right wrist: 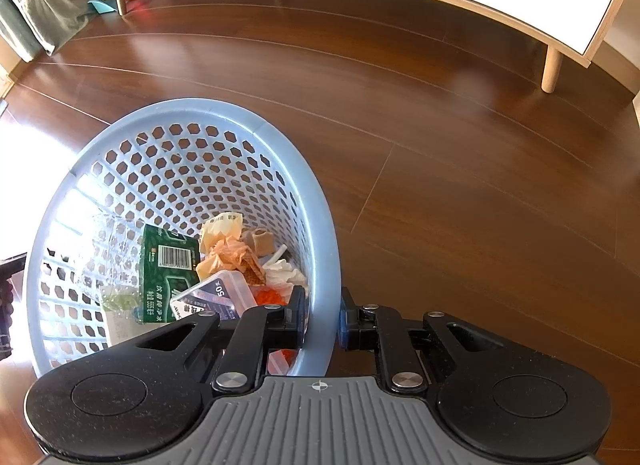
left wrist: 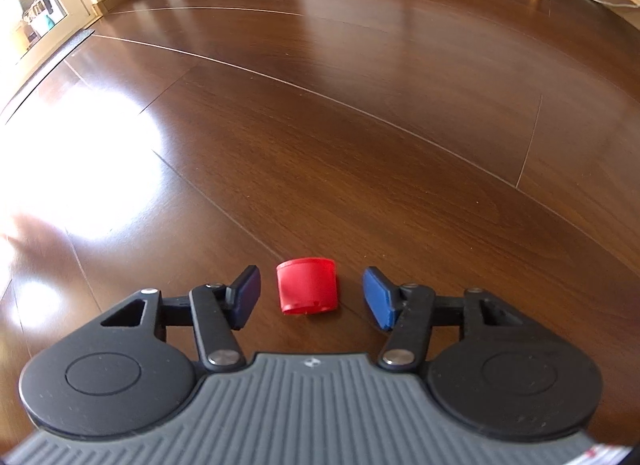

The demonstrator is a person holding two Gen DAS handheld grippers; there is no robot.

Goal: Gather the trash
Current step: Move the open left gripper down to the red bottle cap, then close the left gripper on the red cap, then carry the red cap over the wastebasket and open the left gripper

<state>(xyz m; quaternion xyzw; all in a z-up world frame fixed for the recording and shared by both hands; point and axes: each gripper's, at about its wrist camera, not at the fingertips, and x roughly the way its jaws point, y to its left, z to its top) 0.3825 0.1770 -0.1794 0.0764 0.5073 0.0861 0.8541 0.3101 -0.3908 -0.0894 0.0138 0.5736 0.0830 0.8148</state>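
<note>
On floor [left wrist: 360, 125]: red cap [left wrist: 307, 286], ribbed, lying sideways.

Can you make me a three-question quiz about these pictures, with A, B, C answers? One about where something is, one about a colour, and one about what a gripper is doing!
1. Where is the cap?
A. In the basket
B. On the floor between the left gripper's fingers
C. On a shelf

2. What colour is the cap?
A. Red
B. Green
C. Yellow

3. What is the right gripper doing?
A. Hanging open
B. Holding a bottle
C. Clamping the blue basket's rim

Answers: 1 B, it lies on the wooden floor, untouched. 2 A, bright red. 3 C, one finger inside, one outside.
</note>
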